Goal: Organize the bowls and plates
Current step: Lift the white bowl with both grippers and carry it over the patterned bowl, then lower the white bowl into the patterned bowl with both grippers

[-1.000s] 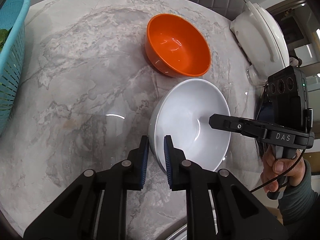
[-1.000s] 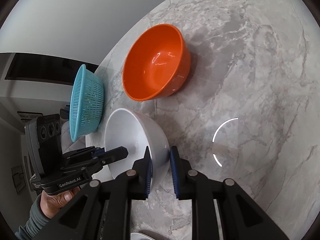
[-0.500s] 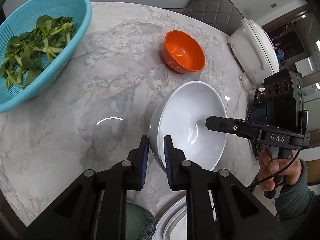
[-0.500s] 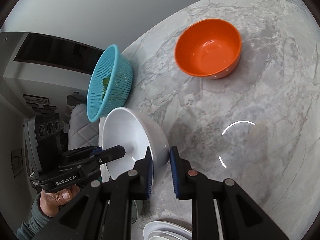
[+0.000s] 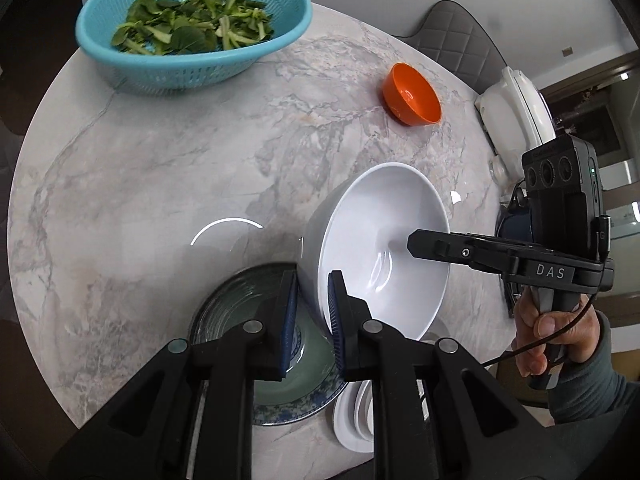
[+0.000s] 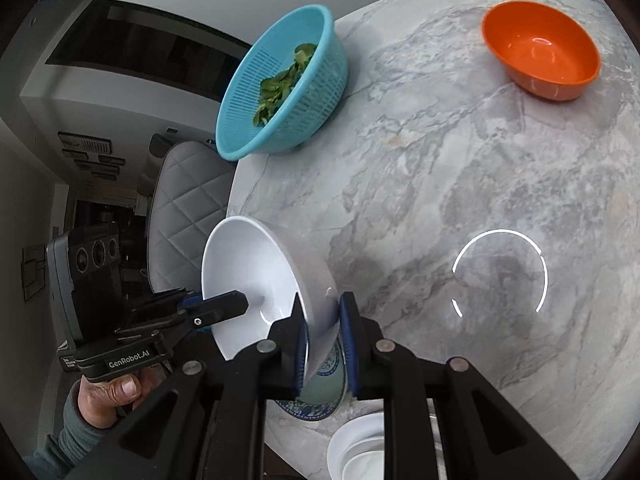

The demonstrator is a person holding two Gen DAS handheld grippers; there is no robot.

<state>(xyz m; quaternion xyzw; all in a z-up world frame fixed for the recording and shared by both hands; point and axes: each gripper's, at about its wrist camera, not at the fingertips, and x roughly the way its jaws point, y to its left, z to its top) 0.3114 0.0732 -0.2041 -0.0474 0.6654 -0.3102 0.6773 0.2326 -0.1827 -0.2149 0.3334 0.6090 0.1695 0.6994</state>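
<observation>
Both our grippers, left gripper [image 5: 311, 312] and right gripper [image 6: 323, 344], clamped on the white bowl [image 5: 384, 248], have carried it away from the orange bowl [image 5: 412, 94], above the patterned plate [image 5: 280, 396], probably for stacking.

White bowl: large glossy white round bowl [image 5: 384, 248], empty, tilted, lifted off the marble, above the patterned plate.
Patterned plate: round glazed plate with blue speckled rim and pale green centre [image 5: 298, 396], flat at the near table edge.
White dishes: stacked shallow white dishes [image 6: 360, 452], just beside the plate.
Orange bowl: small glossy orange bowl [image 6: 540, 50], upright, empty, well apart.
</observation>
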